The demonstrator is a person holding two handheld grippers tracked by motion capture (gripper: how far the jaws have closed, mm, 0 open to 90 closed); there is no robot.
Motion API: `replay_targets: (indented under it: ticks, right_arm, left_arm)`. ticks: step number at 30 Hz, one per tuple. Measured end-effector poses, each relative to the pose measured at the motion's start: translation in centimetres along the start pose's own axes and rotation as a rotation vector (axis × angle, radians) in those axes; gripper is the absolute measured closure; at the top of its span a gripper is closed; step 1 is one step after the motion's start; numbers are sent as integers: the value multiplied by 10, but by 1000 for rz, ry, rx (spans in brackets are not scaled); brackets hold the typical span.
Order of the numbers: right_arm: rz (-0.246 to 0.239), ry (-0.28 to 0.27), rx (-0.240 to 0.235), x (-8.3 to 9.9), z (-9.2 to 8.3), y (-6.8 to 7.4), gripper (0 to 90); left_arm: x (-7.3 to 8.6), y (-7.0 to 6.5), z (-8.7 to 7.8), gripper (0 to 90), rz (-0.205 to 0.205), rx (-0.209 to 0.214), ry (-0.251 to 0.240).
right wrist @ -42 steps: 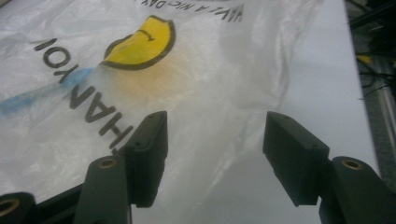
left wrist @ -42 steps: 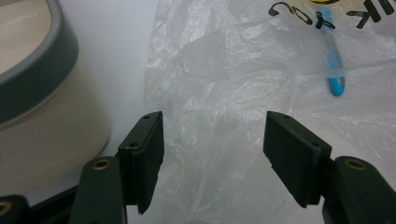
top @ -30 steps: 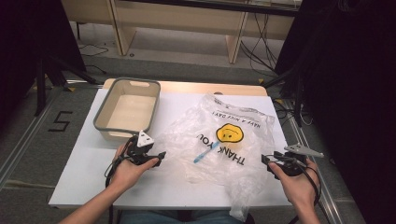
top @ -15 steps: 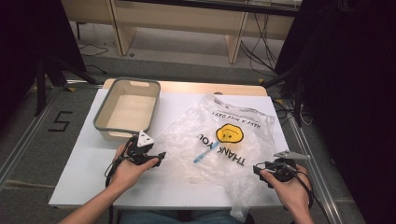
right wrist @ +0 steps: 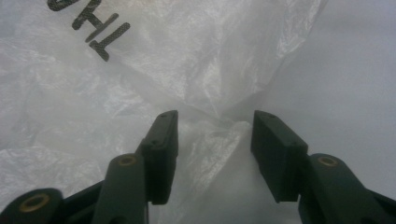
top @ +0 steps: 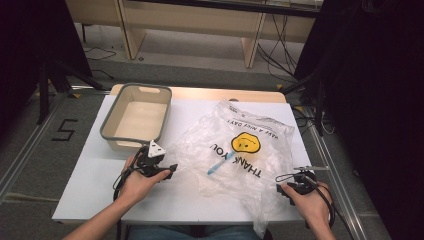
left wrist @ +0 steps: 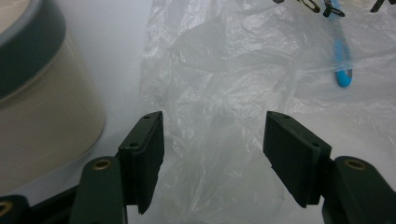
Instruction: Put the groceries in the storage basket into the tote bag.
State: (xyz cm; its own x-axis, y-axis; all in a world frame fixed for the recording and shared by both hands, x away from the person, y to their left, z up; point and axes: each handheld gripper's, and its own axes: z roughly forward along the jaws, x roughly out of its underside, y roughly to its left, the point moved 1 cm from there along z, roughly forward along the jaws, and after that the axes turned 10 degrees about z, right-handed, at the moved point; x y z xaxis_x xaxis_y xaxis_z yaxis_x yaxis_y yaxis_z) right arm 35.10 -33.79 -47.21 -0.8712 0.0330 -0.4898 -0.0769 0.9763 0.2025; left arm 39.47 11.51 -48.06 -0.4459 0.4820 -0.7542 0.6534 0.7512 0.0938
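1. Your right gripper (top: 286, 186) has come down toward the desk (top: 95, 185) at the near right edge of the plastic bag (top: 240, 150). A second ago it sat higher and a little farther right; now it is low at the bag's edge.
2. Its jaws have just been closing. In the right gripper view a bunched fold of the bag (right wrist: 219, 126) lies between them, but there is a gap on each side, so the pads are not pressing on it yet. The right gripper (right wrist: 212, 140) is part open, with nothing held.
3. Your left gripper (top: 167, 170) has not moved. It rests at the bag's left edge, just in front of the beige tub (top: 137, 115). In the left gripper view its jaws stand wide around a crumpled stretch of film (left wrist: 215, 154) without touching it. The left gripper (left wrist: 212, 140) holds nothing.
4. The bag lies flat and crumpled on the middle and right of the desk, print side up, with a blue pen-like item (top: 216, 165) inside it.
5. My reading: the right side is about to pinch the film, probably so you can lift or open the bag. Finish that closure before pulling, since thin film slips easily from half-shut jaws.
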Motion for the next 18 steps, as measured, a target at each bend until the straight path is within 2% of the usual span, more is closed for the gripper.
replay_targets:
  ticks: [2,6,8,13,16,18]
  right_arm:
    - [-14,5,18,-1,0,0,617]
    - [-67,6,50,-3,0,-5,815]
    - [-79,19,36,-4,0,-7,900]
    - [-107,11,42,-11,3,-9,900]
    - [-106,-6,61,-17,6,-11,900]
    - [-86,-18,55,-20,5,-12,900]
  left_arm:
    - [1,0,1,379,-2,3,6]
    - [1,-1,1,379,1,4,8]
    - [1,0,2,378,2,6,12]
    - [2,1,2,375,-3,2,18]
    - [2,2,2,375,-5,-3,17]
    - [2,3,2,374,-8,-4,16]
